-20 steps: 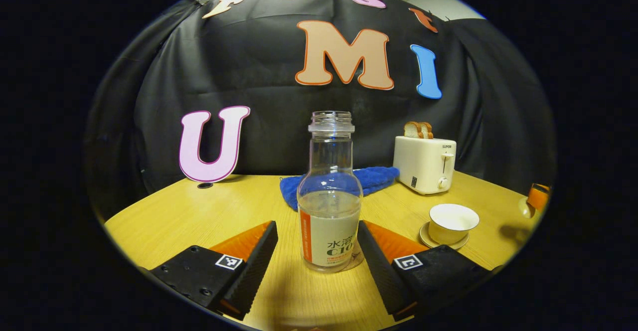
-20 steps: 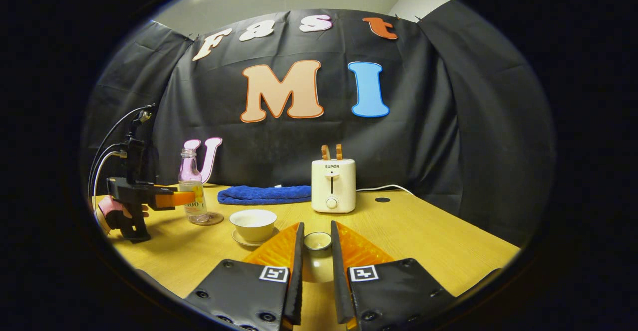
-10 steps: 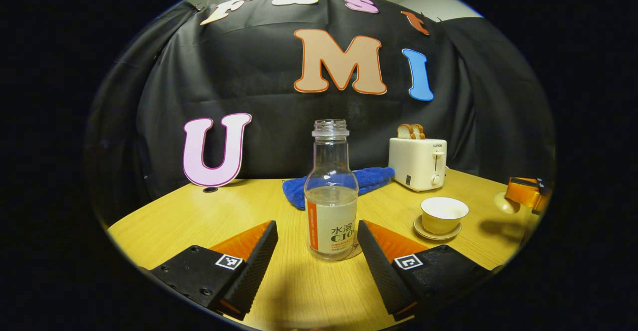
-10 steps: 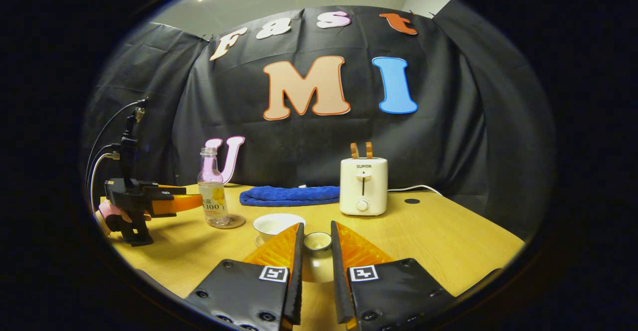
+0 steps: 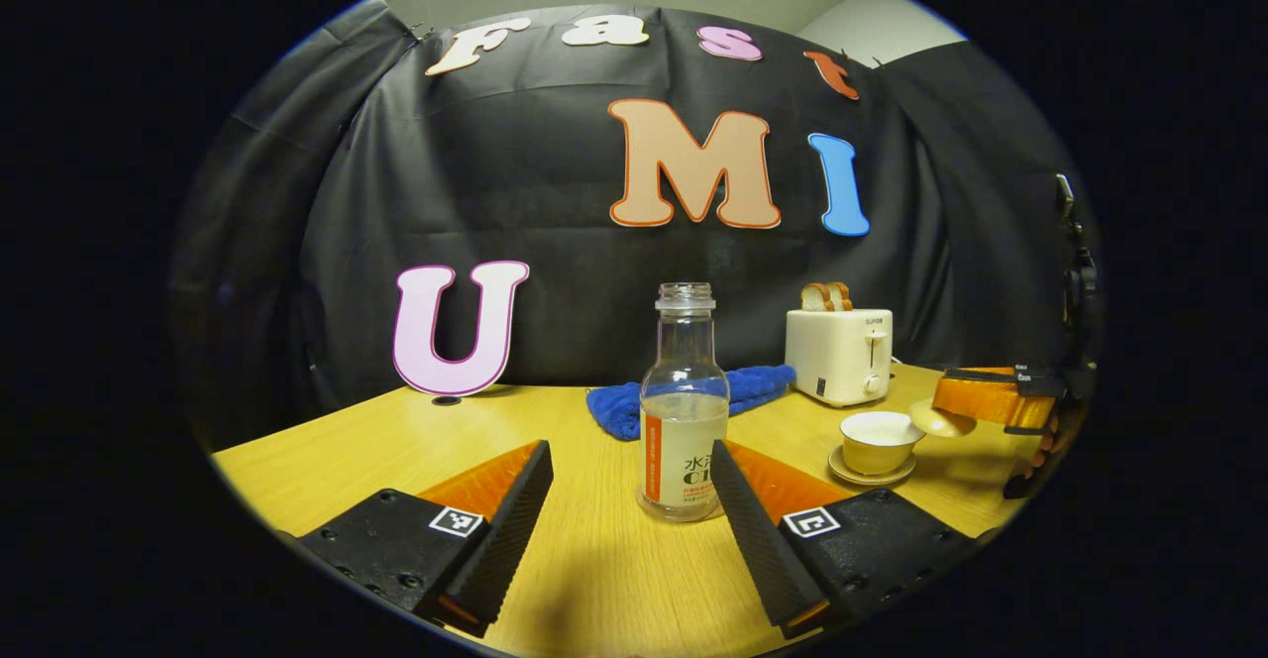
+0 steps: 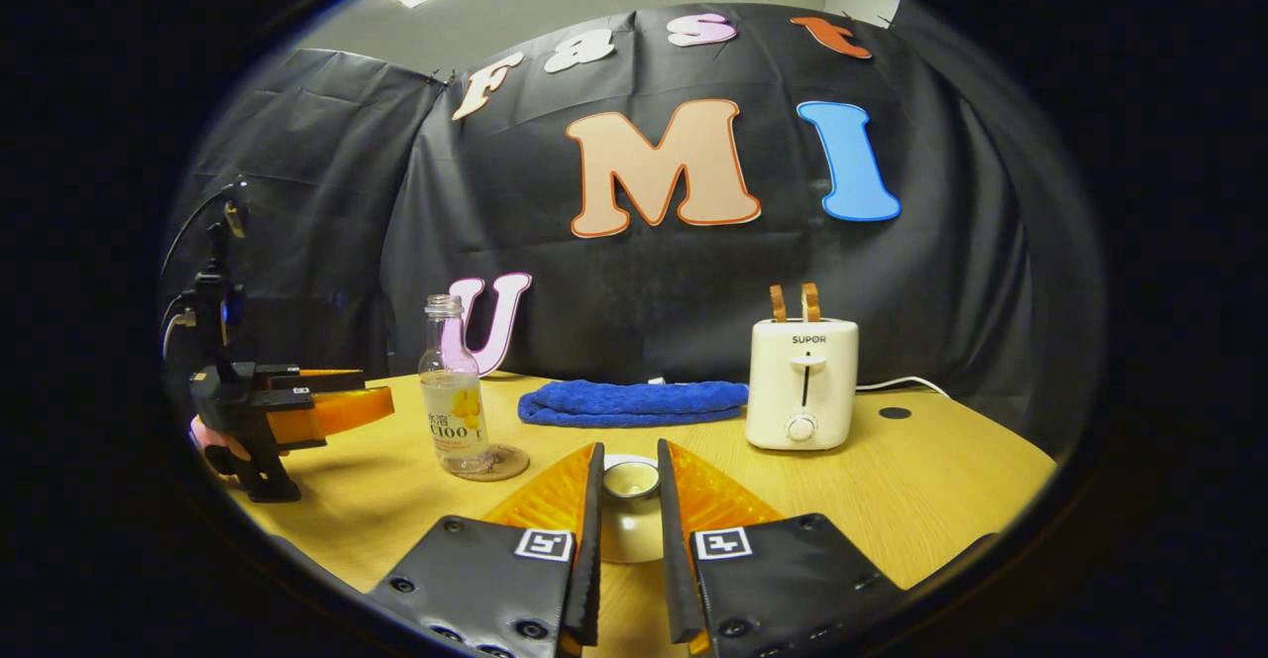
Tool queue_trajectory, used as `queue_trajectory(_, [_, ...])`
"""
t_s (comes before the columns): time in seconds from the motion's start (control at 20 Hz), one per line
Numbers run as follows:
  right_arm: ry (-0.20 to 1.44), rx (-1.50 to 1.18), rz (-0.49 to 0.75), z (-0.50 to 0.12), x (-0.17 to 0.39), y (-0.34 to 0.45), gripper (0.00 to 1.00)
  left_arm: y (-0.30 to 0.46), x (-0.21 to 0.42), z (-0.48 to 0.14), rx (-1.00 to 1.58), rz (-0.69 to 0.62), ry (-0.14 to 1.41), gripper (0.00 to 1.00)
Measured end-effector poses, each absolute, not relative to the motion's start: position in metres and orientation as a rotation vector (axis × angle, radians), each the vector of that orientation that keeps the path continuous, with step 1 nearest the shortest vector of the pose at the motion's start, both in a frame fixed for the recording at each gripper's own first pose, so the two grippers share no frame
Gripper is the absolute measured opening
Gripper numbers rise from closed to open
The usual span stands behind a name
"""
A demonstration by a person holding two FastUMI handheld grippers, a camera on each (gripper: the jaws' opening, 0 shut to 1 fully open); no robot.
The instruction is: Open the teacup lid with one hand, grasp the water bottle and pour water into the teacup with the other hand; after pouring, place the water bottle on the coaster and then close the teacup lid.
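While the right gripper [image 6: 628, 485] jaws clamp the teacup lid [image 6: 630, 480] beside the teacup [image 5: 877, 440], left gripper [image 5: 630, 460] jaws gape wide, bottle [image 5: 684, 405] on coaster [image 6: 493, 463].

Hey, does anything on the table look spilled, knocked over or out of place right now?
Nothing stands out. The water bottle stands upright on its coaster, the teacup sits on its saucer, and the right gripper holds the lid.

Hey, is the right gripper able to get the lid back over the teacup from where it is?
Probably yes. The right gripper is shut on the lid, held beside the open teacup, with nothing between them; the water bottle stands well aside.
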State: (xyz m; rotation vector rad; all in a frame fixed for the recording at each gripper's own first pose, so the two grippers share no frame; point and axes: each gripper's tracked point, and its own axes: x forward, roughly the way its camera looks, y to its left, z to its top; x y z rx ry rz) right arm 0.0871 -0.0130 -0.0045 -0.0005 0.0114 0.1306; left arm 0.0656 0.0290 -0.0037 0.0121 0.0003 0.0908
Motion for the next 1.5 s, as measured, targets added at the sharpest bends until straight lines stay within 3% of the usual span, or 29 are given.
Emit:
queue_trajectory(0.4, [0.096,-0.008,0.161,-0.019,0.136,0.005,0.3,0.03,0.064,-0.003,0.012,0.099,-0.005,0.94])
queue_trajectory(0.8, [0.149,-0.004,0.147,-0.027,0.141,0.002,0.3,0.03,0.063,-0.002,0.012,0.098,-0.006,0.93])
queue_trajectory(1.0, [0.157,-0.017,0.155,-0.03,0.138,0.004,0.4,0.03,0.063,-0.002,0.012,0.097,-0.006,0.93])
queue_trajectory(1.2, [0.134,-0.01,0.157,-0.025,0.122,0.006,0.67,0.029,0.063,-0.002,0.012,0.094,-0.006,0.93])
queue_trajectory(1.5, [0.031,-0.001,0.119,-0.008,0.089,0.001,0.67,0.031,0.063,-0.002,0.011,0.092,-0.006,0.93])
